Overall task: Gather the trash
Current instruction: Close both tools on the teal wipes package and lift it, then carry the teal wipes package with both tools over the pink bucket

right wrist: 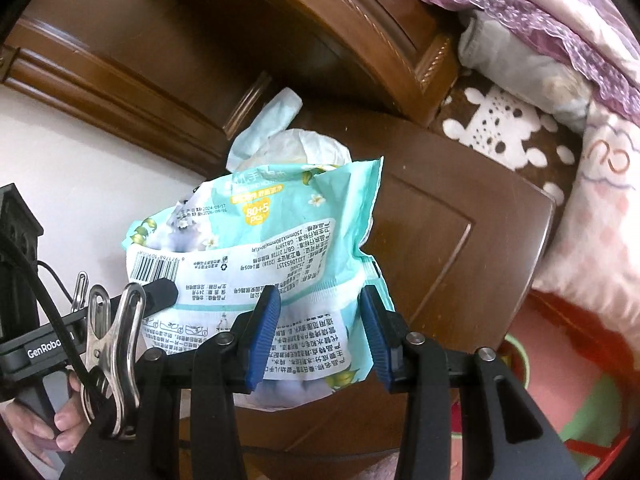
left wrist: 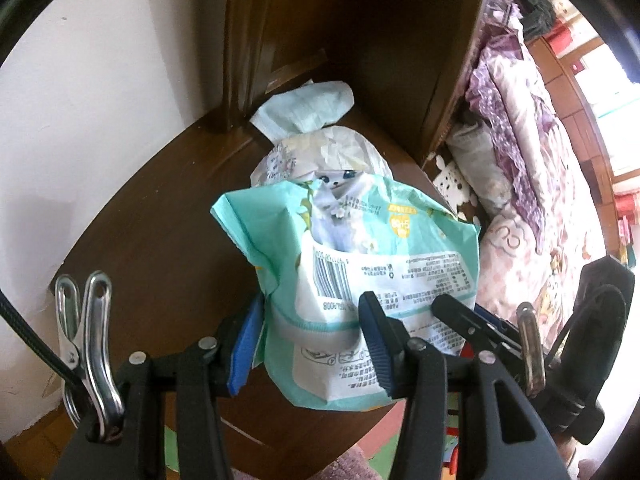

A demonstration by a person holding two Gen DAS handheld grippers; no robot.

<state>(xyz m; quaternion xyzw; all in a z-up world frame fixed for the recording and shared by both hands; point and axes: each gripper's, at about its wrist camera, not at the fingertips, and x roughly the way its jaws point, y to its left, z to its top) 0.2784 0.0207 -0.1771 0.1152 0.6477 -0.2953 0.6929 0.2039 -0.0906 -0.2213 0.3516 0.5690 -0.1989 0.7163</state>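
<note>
I am above a brown wooden nightstand (left wrist: 152, 240) next to a white wall (left wrist: 100, 80) and a bed (left wrist: 532, 128) with purple flowery covers. I hold a green wipes pack (left wrist: 348, 248) in the air over the wood, with both of my tools on its lower end. My left gripper (left wrist: 310, 344) pinches one side of the pack between its blue pads. My right gripper (right wrist: 320, 332) pinches the other side, close beside the left one. The pack is crumpled and has a barcode on it. Behind it, on the nightstand, sits a white diaper (left wrist: 308, 112), rolled up. A hand (right wrist: 52, 428) shows at the bottom corner of the right view.
</note>
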